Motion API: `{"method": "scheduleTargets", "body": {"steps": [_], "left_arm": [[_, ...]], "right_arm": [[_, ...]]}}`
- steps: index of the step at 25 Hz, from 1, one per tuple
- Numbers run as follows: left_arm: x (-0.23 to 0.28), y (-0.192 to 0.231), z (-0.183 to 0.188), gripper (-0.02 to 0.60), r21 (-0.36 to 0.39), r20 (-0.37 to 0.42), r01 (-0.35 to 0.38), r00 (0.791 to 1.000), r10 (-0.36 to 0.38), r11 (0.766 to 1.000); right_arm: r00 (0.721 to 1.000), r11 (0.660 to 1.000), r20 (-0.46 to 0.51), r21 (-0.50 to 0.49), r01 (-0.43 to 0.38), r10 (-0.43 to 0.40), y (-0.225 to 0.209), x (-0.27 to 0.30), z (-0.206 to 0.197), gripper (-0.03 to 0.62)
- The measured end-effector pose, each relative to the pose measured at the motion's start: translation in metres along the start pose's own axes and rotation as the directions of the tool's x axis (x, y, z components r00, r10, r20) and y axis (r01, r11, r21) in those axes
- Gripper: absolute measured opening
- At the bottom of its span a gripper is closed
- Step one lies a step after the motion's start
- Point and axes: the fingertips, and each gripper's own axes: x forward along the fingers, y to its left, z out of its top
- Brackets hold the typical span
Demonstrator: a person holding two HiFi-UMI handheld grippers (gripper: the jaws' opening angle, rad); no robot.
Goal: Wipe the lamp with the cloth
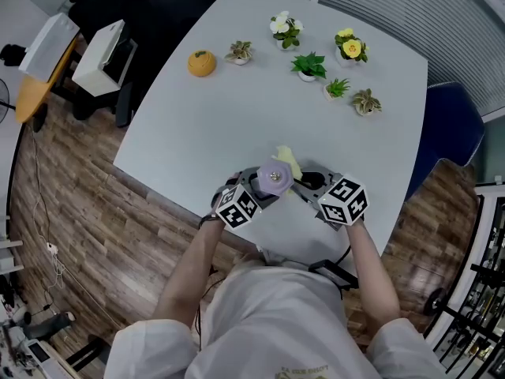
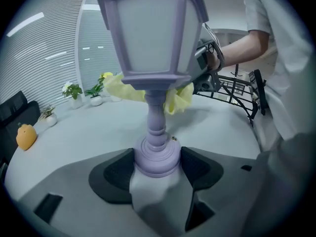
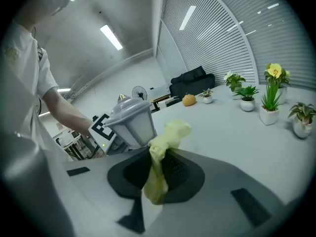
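Note:
A lilac lantern-shaped lamp [image 1: 274, 178] stands upright near the table's front edge. My left gripper [image 1: 251, 196] is shut on its round base [image 2: 157, 157], with a pad against each side. The lamp's head [image 2: 150, 31] rises above the jaws. My right gripper [image 1: 309, 181] is shut on a yellow cloth [image 3: 159, 154]. The cloth's free end [image 3: 173, 131] bunches up beside the lamp's head [image 3: 129, 123], on its far side from the left gripper. In the left gripper view the cloth [image 2: 180, 97] shows behind the lamp's stem, just under the head.
Several small potted plants [image 1: 309, 65] and an orange pumpkin-like ornament [image 1: 201, 63] sit along the far side of the white table [image 1: 205, 125]. A blue chair [image 1: 454, 125] stands at the right. A black chair and white boxes [image 1: 102, 54] are at the far left.

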Motion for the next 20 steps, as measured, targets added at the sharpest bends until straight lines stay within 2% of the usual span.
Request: {"method": "scheduleTargets", "body": {"steps": [7, 11, 14, 20], "left_arm": [[-0.001, -0.007, -0.002, 0.311, 0.038, -0.008, 0.046, 0.999, -0.046, 0.998], [-0.001, -0.007, -0.002, 0.311, 0.032, -0.012, 0.06, 0.998, -0.06, 0.998], [-0.001, -0.007, -0.001, 0.311, 0.032, -0.011, 0.06, 0.998, -0.059, 0.998], [-0.002, -0.008, -0.002, 0.311, 0.035, -0.01, 0.056, 0.998, -0.056, 0.998]], "right_arm": [[0.993, 0.998, 0.116, 0.07, 0.009, -0.017, -0.002, -0.018, 0.017, 0.057], [0.973, 0.982, 0.23, 0.177, -0.065, 0.023, -0.001, -0.028, 0.028, 0.057], [0.952, 0.97, 0.303, 0.218, -0.105, 0.035, 0.001, -0.031, 0.035, 0.057], [0.948, 0.97, 0.319, 0.227, -0.087, 0.01, -0.005, -0.021, 0.045, 0.057]]}}
